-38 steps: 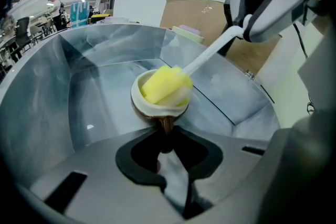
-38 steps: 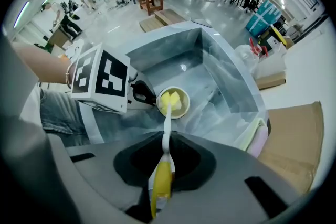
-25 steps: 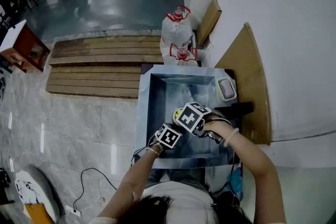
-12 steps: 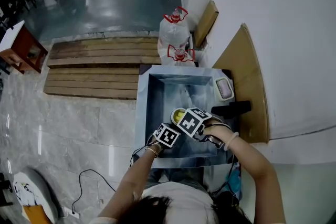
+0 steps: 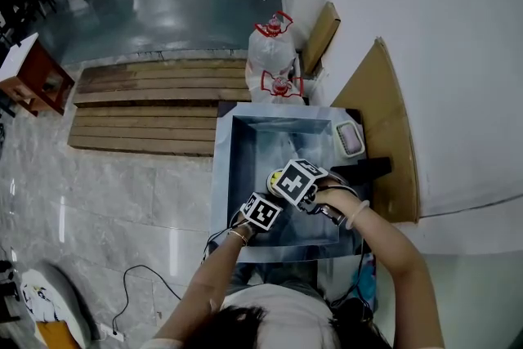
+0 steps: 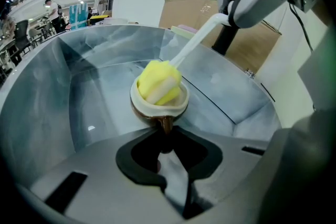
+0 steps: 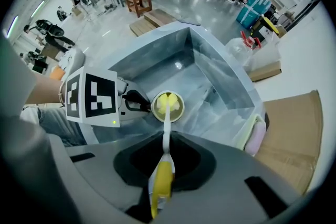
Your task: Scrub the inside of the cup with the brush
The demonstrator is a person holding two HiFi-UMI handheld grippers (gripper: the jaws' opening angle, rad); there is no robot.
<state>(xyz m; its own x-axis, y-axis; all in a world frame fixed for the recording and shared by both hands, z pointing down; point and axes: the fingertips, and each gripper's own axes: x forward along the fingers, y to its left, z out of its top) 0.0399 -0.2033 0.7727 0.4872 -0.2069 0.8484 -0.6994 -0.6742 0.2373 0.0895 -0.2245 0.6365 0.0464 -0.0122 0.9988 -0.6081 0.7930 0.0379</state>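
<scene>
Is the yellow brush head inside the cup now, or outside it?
Inside. In the left gripper view the brush head sits within the pale rim of the cup, and its white handle rises out of it.

The head view looks steeply down from high above onto the sink (image 5: 243, 145) and the floor (image 5: 122, 184), far from the work. The left gripper view sits close behind the left tongs (image 6: 166, 136), facing far right across the basin. The right gripper view looks straight down along the right tongs (image 7: 164, 165). All three share the sink, cup (image 6: 159, 107) and brush (image 7: 166, 118).
</scene>
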